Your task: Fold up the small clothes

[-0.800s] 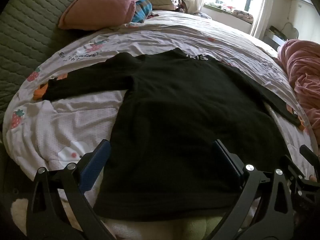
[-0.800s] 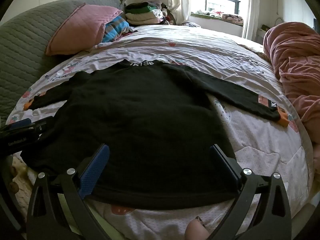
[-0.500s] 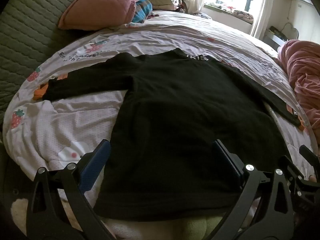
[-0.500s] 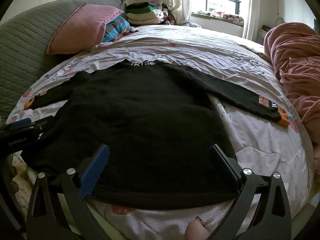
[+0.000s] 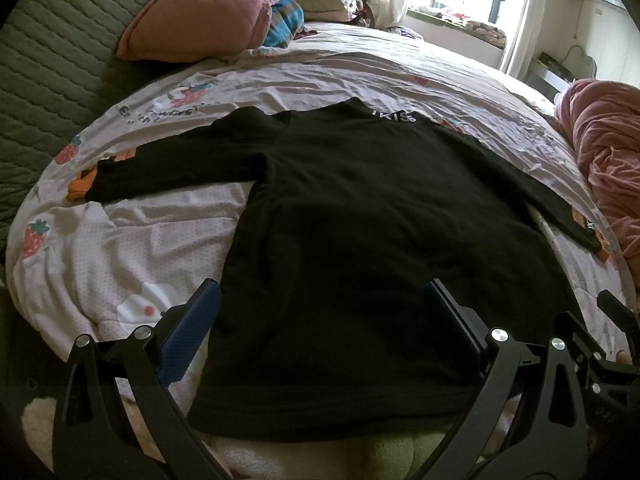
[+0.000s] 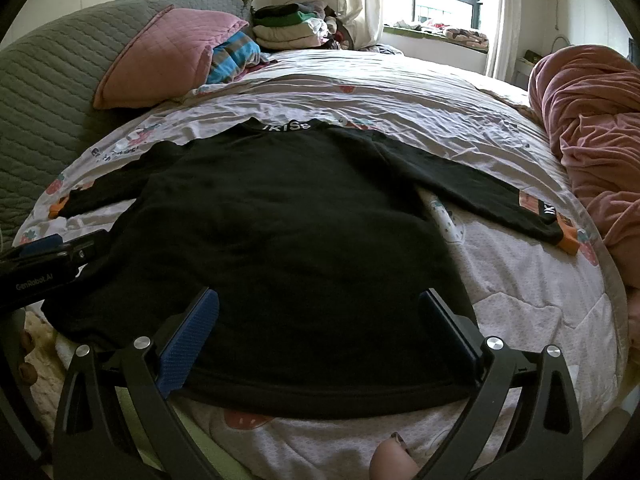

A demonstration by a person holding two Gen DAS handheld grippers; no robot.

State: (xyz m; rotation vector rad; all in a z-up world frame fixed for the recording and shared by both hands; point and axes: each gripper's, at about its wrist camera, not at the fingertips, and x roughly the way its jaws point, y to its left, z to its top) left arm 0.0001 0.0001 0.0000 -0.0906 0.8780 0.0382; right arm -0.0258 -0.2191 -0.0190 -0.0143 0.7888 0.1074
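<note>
A black long-sleeved shirt point(image 5: 360, 220) lies flat on the bed, collar away from me, both sleeves spread out to the sides; it also fills the right wrist view point(image 6: 288, 232). My left gripper point(image 5: 324, 312) is open and empty, hovering over the shirt's hem at its left side. My right gripper point(image 6: 320, 312) is open and empty over the hem at its right side. The left gripper's body shows at the left edge of the right wrist view point(image 6: 40, 268).
The white strawberry-print sheet point(image 5: 132, 240) covers the bed. A pink pillow point(image 6: 168, 52) and a stack of folded clothes point(image 6: 288, 28) lie at the far side. A pink blanket point(image 6: 592, 128) is heaped on the right. A green quilted headboard point(image 5: 48, 60) runs along the left.
</note>
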